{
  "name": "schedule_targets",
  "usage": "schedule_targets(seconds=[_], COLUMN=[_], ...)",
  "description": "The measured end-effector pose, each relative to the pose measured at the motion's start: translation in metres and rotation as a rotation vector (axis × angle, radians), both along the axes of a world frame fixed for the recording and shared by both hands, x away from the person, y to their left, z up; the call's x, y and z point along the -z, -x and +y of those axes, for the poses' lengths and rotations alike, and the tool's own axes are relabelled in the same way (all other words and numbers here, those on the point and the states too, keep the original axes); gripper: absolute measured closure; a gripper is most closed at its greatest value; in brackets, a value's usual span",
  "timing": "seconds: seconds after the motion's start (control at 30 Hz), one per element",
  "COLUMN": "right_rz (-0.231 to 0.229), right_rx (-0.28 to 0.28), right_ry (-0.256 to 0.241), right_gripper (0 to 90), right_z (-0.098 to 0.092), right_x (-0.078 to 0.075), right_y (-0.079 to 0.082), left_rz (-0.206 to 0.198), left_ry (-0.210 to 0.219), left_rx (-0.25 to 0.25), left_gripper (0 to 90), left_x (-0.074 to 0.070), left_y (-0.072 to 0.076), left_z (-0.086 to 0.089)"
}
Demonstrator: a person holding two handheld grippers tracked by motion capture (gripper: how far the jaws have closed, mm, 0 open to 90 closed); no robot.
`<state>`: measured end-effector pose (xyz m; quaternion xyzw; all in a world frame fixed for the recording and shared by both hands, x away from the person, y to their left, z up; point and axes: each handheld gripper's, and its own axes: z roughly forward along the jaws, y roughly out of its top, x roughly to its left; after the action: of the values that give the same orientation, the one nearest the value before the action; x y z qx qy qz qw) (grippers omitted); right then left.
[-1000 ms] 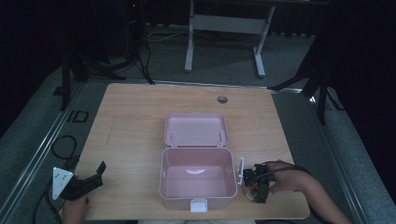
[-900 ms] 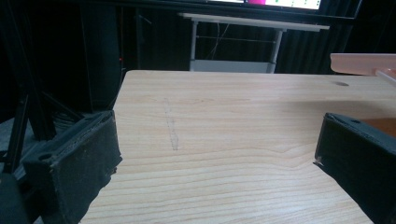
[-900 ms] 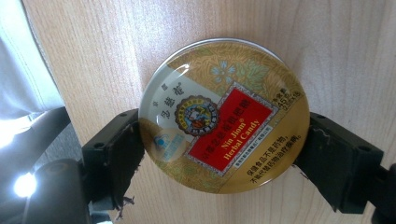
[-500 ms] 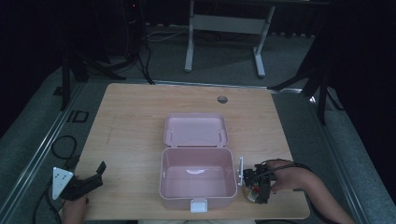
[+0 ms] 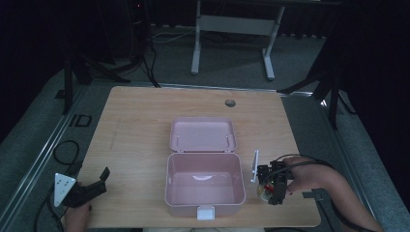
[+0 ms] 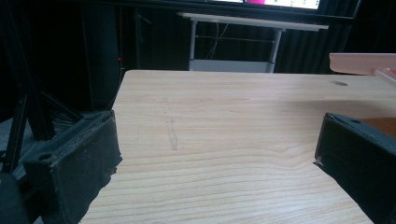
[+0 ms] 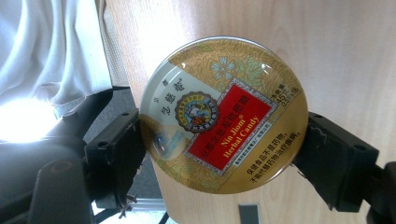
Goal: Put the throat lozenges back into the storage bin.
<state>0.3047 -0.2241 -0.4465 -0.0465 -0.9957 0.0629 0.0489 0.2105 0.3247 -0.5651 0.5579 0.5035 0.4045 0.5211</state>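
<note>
Barely anything has shifted: my right hand-held gripper (image 5: 267, 189) still pinches the round candy tin (image 7: 223, 114) at the table's (image 5: 140, 125) near right edge, beside the open pink box (image 5: 204, 186). Left hand-held gripper (image 5: 92, 189) rests spread. Lift comes next, I judge.

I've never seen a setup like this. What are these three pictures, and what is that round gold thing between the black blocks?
A person sits at a wooden table holding a hand-operated clamp in each hand. One picture looks down from above; the other two come from cameras riding on each clamp. On the table stands an open pink box, nothing visible inside. The right gripper has its jaws closed against a round candy tin, printed Nin Jiom Herbal Candy, beside the box. The left gripper rests open at the table's near left corner, holding nothing.
</note>
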Motion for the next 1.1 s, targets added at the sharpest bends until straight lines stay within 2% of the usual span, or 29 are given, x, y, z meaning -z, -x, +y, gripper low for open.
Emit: schedule_targets(seconds=[0.2, 0.27, 0.37, 0.53, 1.1], right_rz=[-0.020, -0.027, -0.051, -0.070, -0.051], right_rx=[0.020, 0.019, 0.013, 0.001, -0.137], right_ry=[-0.036, -0.040, -0.058, -0.081, -0.132], right_gripper=[19.9, 19.9, 20.0, 20.0, 20.0], right_z=[0.004, 0.005, 0.008, 0.016, 0.076], right_x=[-0.033, -0.037, -0.056, -0.074, -0.089], right_y=[0.000, 0.000, 0.000, 0.000, 0.007], left_rz=[-0.001, -0.001, -0.001, 0.002, 0.000], left_ry=[0.003, 0.003, 0.001, 0.000, 0.008], left_rx=[-0.001, 0.000, 0.001, 0.003, 0.008], left_gripper=[0.3, 0.3, 0.3, 0.3, 0.3], left_x=[0.000, 0.000, 0.000, 0.000, 0.000], left_y=[0.000, 0.000, 0.000, 0.000, 0.000], left_z=[0.000, 0.000, 0.000, 0.000, 0.001])
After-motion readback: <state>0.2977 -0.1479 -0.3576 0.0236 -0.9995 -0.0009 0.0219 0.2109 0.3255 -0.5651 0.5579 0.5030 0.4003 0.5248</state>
